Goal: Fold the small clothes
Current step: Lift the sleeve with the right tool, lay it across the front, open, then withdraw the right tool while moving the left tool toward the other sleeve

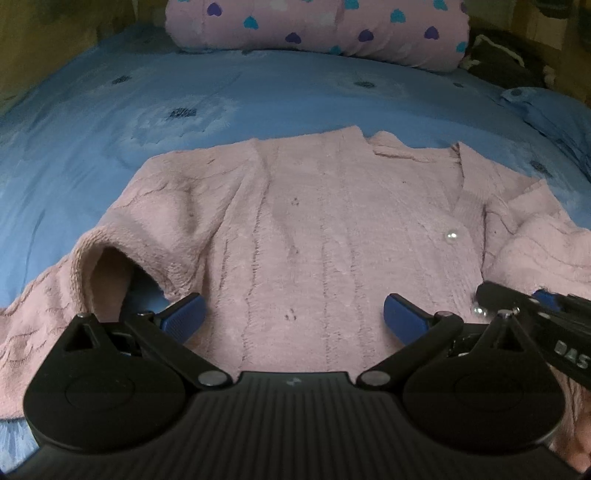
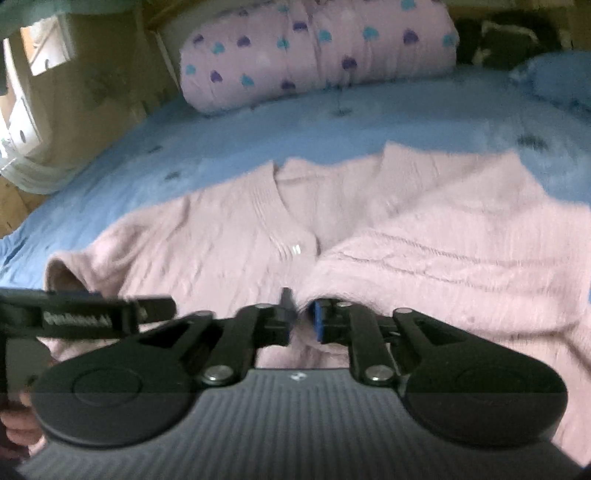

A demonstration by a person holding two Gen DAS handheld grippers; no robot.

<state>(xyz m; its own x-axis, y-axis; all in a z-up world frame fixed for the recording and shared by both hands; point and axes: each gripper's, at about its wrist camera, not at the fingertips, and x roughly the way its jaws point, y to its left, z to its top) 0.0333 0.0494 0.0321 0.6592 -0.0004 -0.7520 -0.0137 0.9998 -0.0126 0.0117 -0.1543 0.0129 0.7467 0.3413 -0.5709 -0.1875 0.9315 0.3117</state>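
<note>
A pink fuzzy cardigan (image 1: 314, 229) lies front up on the blue bedsheet (image 1: 110, 129), with a pearl button (image 1: 451, 236) on its placket. My left gripper (image 1: 293, 314) hovers open over the lower front, nothing between its blue pads. The left sleeve's cuff (image 1: 107, 266) stands open just beside its left finger. In the right wrist view the right sleeve (image 2: 443, 258) lies folded across the cardigan (image 2: 221, 240). Its cuff end rests at the tips of my right gripper (image 2: 301, 314), whose pads stand narrowly apart. The left gripper (image 2: 162, 306) shows at the left.
A rolled pink blanket with hearts (image 1: 314, 26) lies along the far side of the bed. A blue pillow (image 1: 554, 110) and a dark bundle (image 1: 498, 59) sit at the back right. The bed's left edge, with wooden floor (image 2: 14, 199) beyond, shows in the right wrist view.
</note>
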